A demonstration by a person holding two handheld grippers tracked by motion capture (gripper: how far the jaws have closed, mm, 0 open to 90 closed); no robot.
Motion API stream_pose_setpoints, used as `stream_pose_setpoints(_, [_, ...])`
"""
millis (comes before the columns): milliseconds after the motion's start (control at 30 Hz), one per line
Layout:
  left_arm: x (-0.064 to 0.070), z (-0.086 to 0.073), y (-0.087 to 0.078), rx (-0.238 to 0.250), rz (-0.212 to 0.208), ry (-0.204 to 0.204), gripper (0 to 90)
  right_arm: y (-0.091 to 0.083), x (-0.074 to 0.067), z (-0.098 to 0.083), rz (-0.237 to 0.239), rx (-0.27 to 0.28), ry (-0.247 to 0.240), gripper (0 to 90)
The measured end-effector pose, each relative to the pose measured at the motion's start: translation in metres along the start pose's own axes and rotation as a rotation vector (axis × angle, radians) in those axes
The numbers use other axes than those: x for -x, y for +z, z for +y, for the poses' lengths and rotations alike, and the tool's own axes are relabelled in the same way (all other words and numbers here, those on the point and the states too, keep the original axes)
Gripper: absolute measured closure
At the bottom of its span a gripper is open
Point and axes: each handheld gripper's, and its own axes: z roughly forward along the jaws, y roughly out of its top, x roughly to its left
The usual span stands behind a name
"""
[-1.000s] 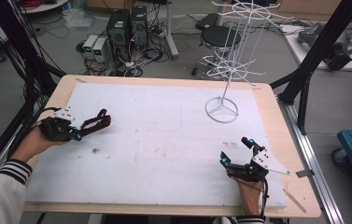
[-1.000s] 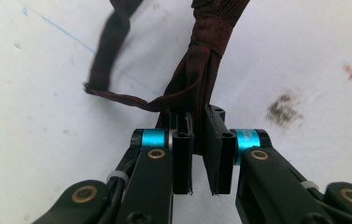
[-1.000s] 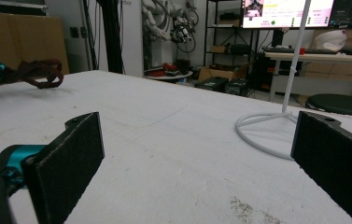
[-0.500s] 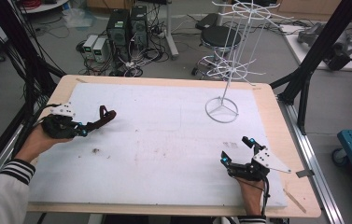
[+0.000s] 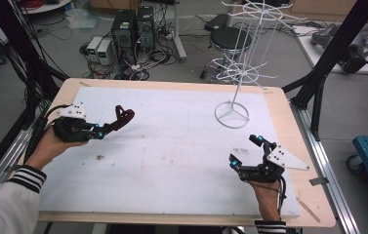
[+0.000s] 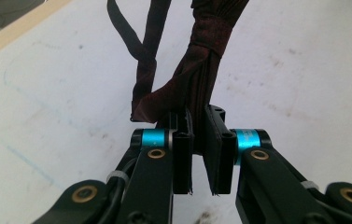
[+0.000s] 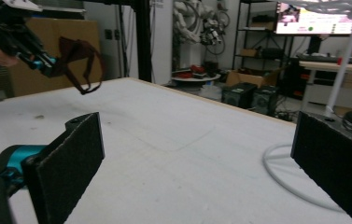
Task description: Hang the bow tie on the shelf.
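The left gripper (image 5: 107, 127), at 9 o'clock on the white foam-covered table (image 5: 172, 161), clamps a dark red looped fabric strap (image 5: 123, 116) in the air. The right gripper (image 5: 245, 151), at 5 o'clock, is wide open and empty, near the white wire rack (image 5: 232, 115)

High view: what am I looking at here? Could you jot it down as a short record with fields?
surface: white board on a wooden table
left gripper: shut on a dark red strap, lifted off the board
right gripper: jaws wide open, nothing between them
stand: white wire rack at the far right of the board, nothing hanging on it
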Motion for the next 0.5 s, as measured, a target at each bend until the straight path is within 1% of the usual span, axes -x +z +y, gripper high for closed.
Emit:
stream_pose_setpoints(33, [0.001,0.003,0.001,0.002,-0.005,0.003,81.9,0.001,0.0,0.003,0.016,0.002,0.0,1.9])
stream_pose_setpoints(67, [0.003,0.005,0.002,0.006,-0.01,0.006,81.9,0.001,0.0,0.003,0.016,0.002,0.0,1.9])
stream_pose_setpoints(100, [0.004,0.008,0.004,0.014,-0.015,0.006,81.9,0.004,0.0,0.009,0.042,-0.004,0.002,1.9])
stream_pose_setpoints(167, [0.007,0.012,0.006,0.022,-0.025,0.016,82.0,0.007,0.0,0.014,0.073,-0.017,0.001,1.9])
stream_pose_setpoints(233, [0.01,0.017,0.009,0.038,-0.033,0.019,82.0,0.009,-0.001,0.017,0.082,-0.023,-0.002,1.9])
stream_pose_setpoints(267, [0.011,0.018,0.01,0.049,-0.041,0.02,81.9,0.01,-0.001,0.019,0.093,-0.031,-0.011,1.9])
stream_pose_setpoints(300, [0.014,0.022,0.013,0.052,-0.049,0.022,82.0,0.015,-0.003,0.024,0.12,-0.042,-0.017,1.9])
stream_pose_setpoints(333, [0.014,0.022,0.013,0.052,-0.049,0.022,81.9,0.015,-0.003,0.024,0.12,-0.042,-0.017,1.9])
stream_pose_setpoints(367, [0.016,0.024,0.015,0.053,-0.057,0.024,81.9,0.018,-0.004,0.029,0.146,-0.058,-0.027,1.9])
stream_pose_setpoints(433, [0.018,0.027,0.018,0.059,-0.065,0.027,81.9,0.021,-0.006,0.032,0.163,-0.068,-0.036,1.9])
stream_pose_setpoints(500, [0.023,0.033,0.021,0.064,-0.08,0.037,82.0,0.025,-0.007,0.036,0.187,-0.064,-0.041,1.9])
